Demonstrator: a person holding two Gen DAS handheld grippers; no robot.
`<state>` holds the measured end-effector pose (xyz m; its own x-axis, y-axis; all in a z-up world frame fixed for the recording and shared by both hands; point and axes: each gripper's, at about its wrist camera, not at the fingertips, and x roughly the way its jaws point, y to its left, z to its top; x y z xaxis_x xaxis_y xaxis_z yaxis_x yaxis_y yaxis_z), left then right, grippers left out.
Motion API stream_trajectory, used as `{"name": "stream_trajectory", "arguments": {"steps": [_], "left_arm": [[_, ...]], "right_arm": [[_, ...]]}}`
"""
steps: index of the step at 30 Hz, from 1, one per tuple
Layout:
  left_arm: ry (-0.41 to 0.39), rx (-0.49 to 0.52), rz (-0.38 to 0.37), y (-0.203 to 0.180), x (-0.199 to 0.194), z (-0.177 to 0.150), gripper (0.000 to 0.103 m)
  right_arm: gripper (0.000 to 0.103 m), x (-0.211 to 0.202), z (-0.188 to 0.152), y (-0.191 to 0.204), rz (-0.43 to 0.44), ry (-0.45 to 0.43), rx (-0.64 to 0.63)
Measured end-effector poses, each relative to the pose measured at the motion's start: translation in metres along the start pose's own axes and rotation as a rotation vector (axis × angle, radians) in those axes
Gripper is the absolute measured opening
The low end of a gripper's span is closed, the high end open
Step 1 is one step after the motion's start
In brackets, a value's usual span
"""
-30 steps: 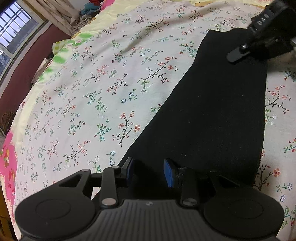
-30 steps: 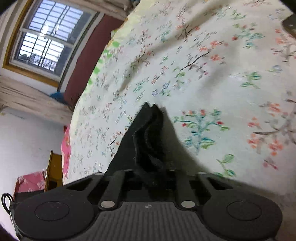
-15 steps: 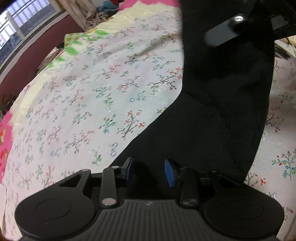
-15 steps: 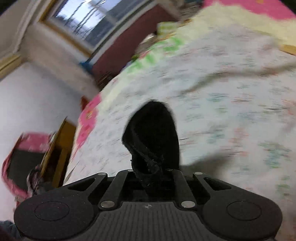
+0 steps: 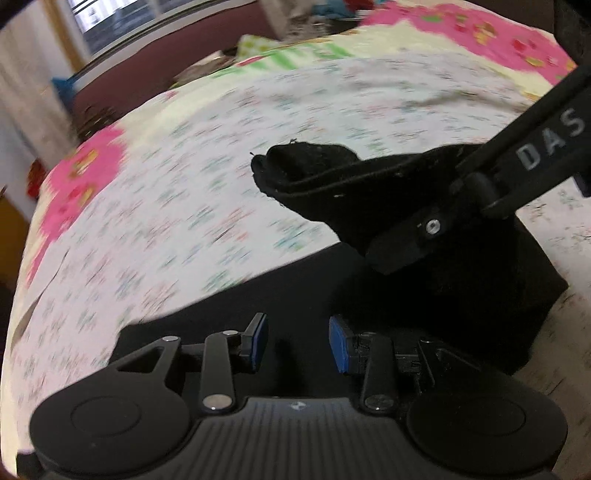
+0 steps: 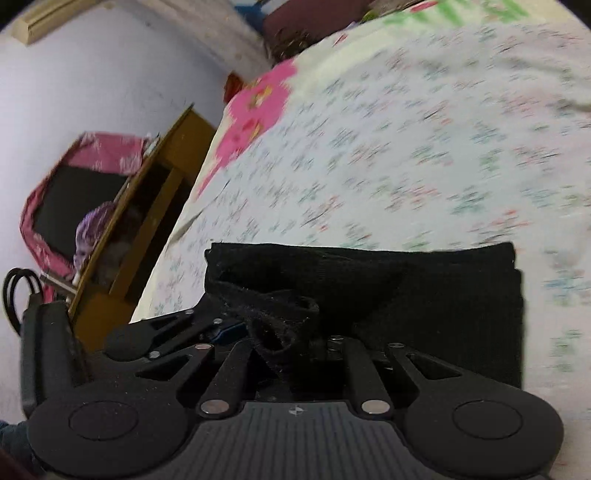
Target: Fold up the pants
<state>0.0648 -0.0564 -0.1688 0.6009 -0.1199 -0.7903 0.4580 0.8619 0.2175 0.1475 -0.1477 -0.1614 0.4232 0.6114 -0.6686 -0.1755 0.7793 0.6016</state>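
The black pants (image 5: 295,291) lie on the floral bedsheet (image 5: 177,192), doubled over on themselves. My left gripper (image 5: 297,347) is open, its blue pads apart just above the near part of the fabric. My right gripper (image 6: 291,350) is shut on the pants' end (image 6: 280,314) and holds it over the lower layer (image 6: 424,280). In the left wrist view the right gripper (image 5: 436,229) comes in from the upper right with the bunched fabric end (image 5: 306,166) sticking out past it.
A wooden cabinet (image 6: 147,229) with a pink-covered box (image 6: 74,192) stands beside the bed's left edge. A window (image 5: 110,22) and dark red wall are behind the bed. The left gripper's body (image 6: 48,354) shows at the lower left of the right wrist view.
My right gripper has carried the pants' far end up and over toward my left gripper, folding the pants in half. The left gripper stayed open over the near end.
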Motion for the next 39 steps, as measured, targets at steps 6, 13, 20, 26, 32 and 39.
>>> {"name": "stream_trajectory", "arguments": {"steps": [6,13,20,26,32,39], "left_arm": [[0.005,-0.091,0.054,0.058,-0.011,-0.035,0.047],[0.033,-0.197,0.107,0.109,-0.021,-0.074,0.047],[0.041,-0.233,0.131,0.122,-0.025,-0.090,0.047],[0.099,-0.227,0.172,0.126,-0.043,-0.111,0.047],[0.114,-0.232,0.217,0.125,-0.061,-0.115,0.047],[0.076,-0.256,0.219,0.117,-0.067,-0.108,0.048]], "right_arm": [[0.000,0.057,-0.007,0.048,-0.078,0.069,-0.102],[0.000,0.097,-0.016,0.084,-0.165,0.119,-0.212],[0.007,0.123,-0.044,0.116,-0.216,0.157,-0.404],[0.022,0.107,-0.046,0.127,-0.062,0.212,-0.406],[0.021,0.069,-0.036,0.126,0.071,0.212,-0.332],[0.024,0.071,-0.034,0.099,-0.113,0.149,-0.398]]}}
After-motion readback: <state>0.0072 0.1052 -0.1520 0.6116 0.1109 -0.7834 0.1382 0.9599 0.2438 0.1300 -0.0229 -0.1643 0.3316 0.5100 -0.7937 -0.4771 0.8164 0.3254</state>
